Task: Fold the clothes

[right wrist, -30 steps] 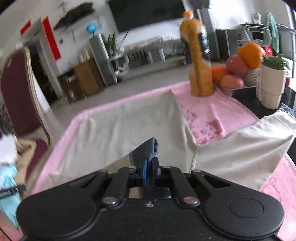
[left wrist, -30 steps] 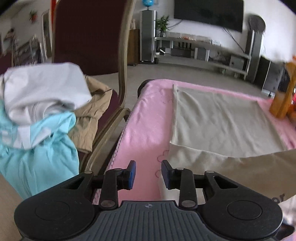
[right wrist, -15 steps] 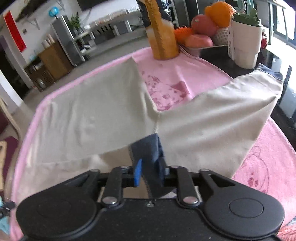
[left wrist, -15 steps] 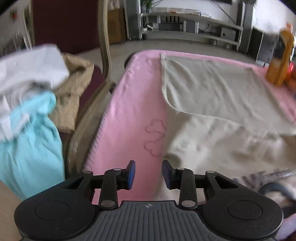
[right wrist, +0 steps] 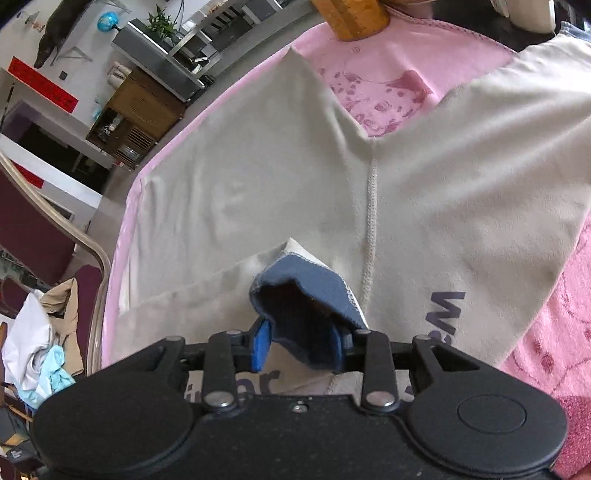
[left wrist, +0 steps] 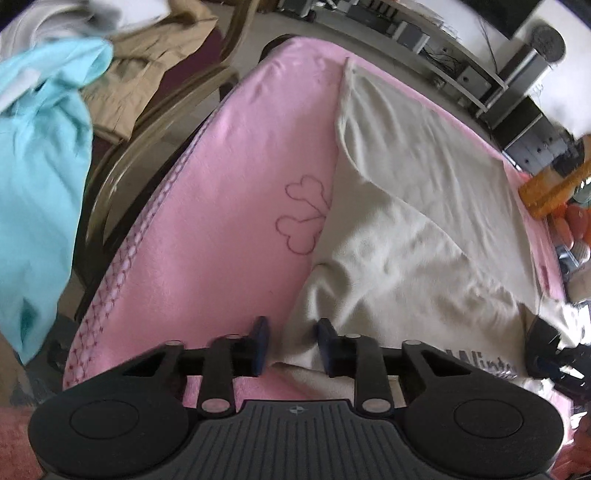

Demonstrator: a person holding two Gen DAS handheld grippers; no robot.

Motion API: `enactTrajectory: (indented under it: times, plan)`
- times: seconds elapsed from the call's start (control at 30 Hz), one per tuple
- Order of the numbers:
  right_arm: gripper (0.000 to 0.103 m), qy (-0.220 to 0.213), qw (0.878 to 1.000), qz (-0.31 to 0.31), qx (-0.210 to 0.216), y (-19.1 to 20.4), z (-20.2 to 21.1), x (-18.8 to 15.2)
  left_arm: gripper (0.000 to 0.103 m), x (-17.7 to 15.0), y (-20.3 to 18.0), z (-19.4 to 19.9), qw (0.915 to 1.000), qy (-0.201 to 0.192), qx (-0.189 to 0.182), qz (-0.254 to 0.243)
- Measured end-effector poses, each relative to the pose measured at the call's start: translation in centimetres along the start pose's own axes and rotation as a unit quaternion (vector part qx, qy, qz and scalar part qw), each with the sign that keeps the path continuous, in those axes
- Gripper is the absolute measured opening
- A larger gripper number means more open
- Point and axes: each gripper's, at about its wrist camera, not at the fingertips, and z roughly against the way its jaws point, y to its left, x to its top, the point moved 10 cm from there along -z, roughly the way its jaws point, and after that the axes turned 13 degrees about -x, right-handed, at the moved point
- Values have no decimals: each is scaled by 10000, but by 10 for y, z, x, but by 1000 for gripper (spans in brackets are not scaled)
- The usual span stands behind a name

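Shirt [left wrist: 406,221] in pale beige lies spread over a pink blanket [left wrist: 221,221] that covers the bench, reaching ahead of both grippers and to the right of the left one. The left gripper [left wrist: 290,343] points steeply down at the shirt's near left edge. Its jaws stand spread, and a rumpled fold of that edge sits between them, close to the right pad; neither pad visibly presses on it. Bare pink blanket with a stitched heart outline runs ahead and to the left of this gripper. The right gripper [right wrist: 301,343] also tilts down over the shirt, jaws apart. A dark blue piece of the shirt [right wrist: 306,295] (a collar or a cuff, I cannot tell which) stands up between them. It leans on the right pad, while the left blue pad is clear of it. A seam runs straight ahead just to the right of this gripper, and dark printed letters [right wrist: 447,310] show on the cloth to its right and beneath it. Far ahead of the right gripper a yellow wooden block [right wrist: 351,18] stands on the blanket. Well to the left of the left gripper, off the bench, a chair [left wrist: 122,158] carries a turquoise garment [left wrist: 40,147] and a tan garment [left wrist: 144,62] in a heap.
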Motion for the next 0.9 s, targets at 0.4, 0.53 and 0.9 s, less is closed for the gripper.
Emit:
enactTrajectory:
  times: [0.4,0.53,0.9]
  plan:
    - [32,4,9999,119,-79,7,-1,-5,10,-14,15,46,9950,-380,925,2]
    - [36,-65,9998,176,49,9,8,-5,42,-19,-4,32,9977,-184,588,-289]
    - [37,47,9999,95,98,-1,6,-5,1,-22,-11,13,9986,-45,385,-364]
